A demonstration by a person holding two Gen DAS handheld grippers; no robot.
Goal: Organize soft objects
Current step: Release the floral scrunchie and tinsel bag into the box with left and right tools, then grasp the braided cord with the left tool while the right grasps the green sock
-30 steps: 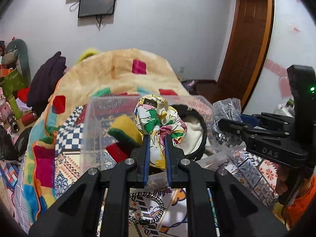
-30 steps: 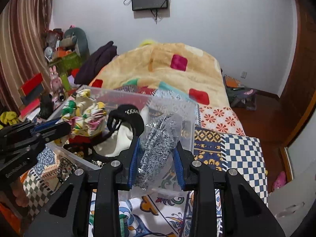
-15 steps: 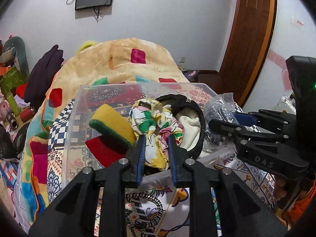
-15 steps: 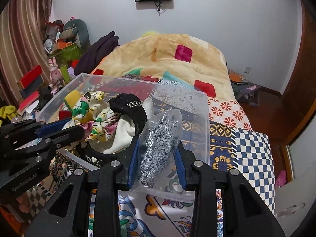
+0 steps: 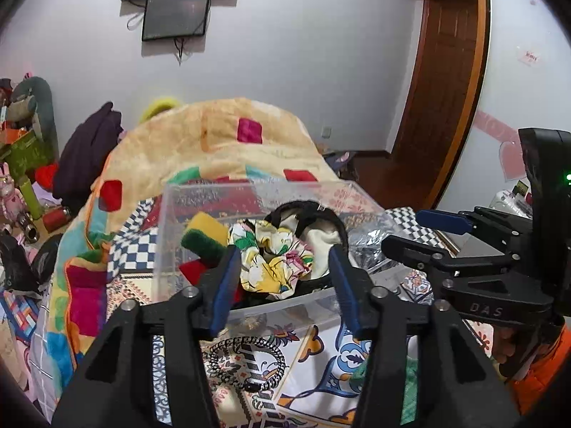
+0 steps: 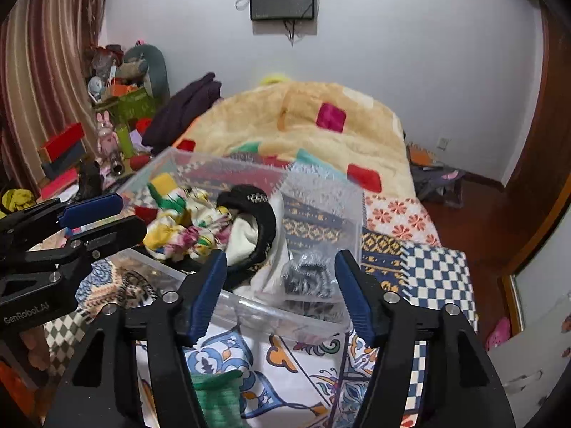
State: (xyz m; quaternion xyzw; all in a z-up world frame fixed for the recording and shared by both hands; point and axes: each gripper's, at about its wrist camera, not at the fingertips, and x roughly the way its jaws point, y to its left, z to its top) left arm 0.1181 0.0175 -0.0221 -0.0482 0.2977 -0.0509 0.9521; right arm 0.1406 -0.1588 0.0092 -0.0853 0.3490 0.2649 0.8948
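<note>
Both tongs, left (image 5: 282, 281) and right (image 6: 280, 285), gape wide and empty over the clear bin (image 6: 321, 192). The floral scrunchie (image 5: 274, 260) looks light, floppy; pinch its bunched folds. The bagged item (image 6: 308, 276) is probably slippery.

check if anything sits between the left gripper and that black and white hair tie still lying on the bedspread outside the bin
Nothing visible does. The left gripper is open, and the hair tie lies bare on the bedspread just below its fingers, in front of the clear bin.
</note>
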